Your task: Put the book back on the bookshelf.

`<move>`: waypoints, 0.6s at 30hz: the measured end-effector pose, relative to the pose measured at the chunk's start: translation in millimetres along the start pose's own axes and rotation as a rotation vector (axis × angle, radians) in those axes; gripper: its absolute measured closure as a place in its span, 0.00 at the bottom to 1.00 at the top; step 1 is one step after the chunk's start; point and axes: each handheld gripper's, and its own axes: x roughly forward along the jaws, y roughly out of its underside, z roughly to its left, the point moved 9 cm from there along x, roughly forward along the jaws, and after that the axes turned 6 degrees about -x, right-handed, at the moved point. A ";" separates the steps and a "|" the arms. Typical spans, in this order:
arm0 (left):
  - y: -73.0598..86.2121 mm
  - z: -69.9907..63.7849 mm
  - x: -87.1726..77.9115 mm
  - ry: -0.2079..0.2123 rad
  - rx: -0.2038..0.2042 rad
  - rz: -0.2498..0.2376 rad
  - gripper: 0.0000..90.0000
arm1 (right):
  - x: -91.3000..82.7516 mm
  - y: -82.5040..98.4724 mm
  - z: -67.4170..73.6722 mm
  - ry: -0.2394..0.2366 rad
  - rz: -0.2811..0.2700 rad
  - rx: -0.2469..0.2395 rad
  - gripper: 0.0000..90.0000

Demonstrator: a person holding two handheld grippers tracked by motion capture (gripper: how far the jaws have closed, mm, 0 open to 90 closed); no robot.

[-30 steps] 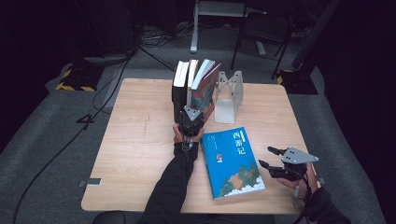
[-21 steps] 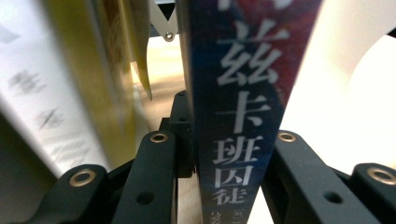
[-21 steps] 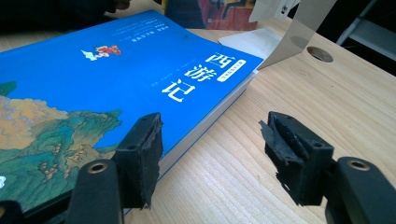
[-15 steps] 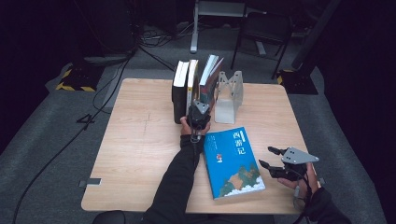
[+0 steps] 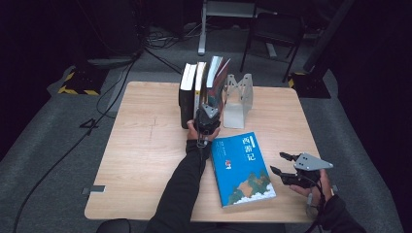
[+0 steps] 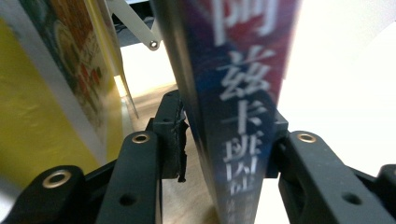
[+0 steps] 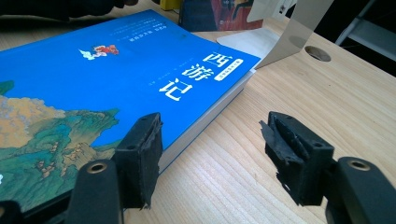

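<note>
- The work in hand looks like shelving books upright against the white metal bookend [image 5: 239, 99] at the far side of the wooden table [image 5: 141, 160].
- The left gripper [image 5: 206, 118] is at the near end of the standing row, its jaws set either side of the spine of the dark purple book [image 6: 233, 107]. In the left gripper view the right pad touches the spine, while a sliver of gap shows at the left pad, so the grip reads as closed or nearly so.
- That book stands upright, rightmost in the row, between the yellow-covered book [image 6: 42, 102] and the bookend; the row [image 5: 199, 92] holds roughly three or four volumes, the rightmost leaning a little towards the bookend.
- The blue book [image 5: 243, 167] lies flat on the table, cover up, near the front edge and well apart from the row.
- The right gripper [image 5: 286, 167] hovers just beside the blue book's right edge, jaws wide open and holding nothing; in the right gripper view its left pad [image 7: 140, 156] overlaps the book's corner.
- As a judgement: most of the job is done. Squaring up the purple book and standing the blue one in the row remain.
</note>
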 end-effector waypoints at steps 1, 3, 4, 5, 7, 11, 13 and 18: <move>0.1 0.5 -2.2 0.003 0.004 -0.002 0.67 | -0.2 0.0 0.0 0.001 0.001 -0.001 0.41; 0.6 1.6 -5.2 -0.005 0.013 -0.002 0.66 | -0.4 -0.2 0.0 0.002 0.000 -0.002 0.41; 1.1 2.6 -6.9 -0.012 0.021 -0.002 0.65 | -0.6 -0.4 -0.3 0.003 -0.002 -0.001 0.41; 1.9 4.1 -9.1 -0.015 0.027 0.001 0.65 | -0.8 -0.6 -0.6 0.005 -0.002 -0.002 0.41; 2.9 5.6 -13.1 -0.019 0.040 0.000 0.64 | -1.1 -1.0 -0.5 0.006 -0.002 -0.001 0.41; 3.9 4.5 -18.7 -0.029 0.091 0.008 0.63 | -1.3 -1.7 0.0 0.006 -0.003 -0.004 0.41; 3.9 3.6 -22.1 -0.025 0.107 0.010 0.61 | -1.5 -1.9 -0.2 0.006 -0.004 -0.003 0.41; 4.2 2.9 -31.4 -0.006 0.132 0.014 0.58 | -1.4 -1.0 -1.5 0.011 -0.001 0.003 0.41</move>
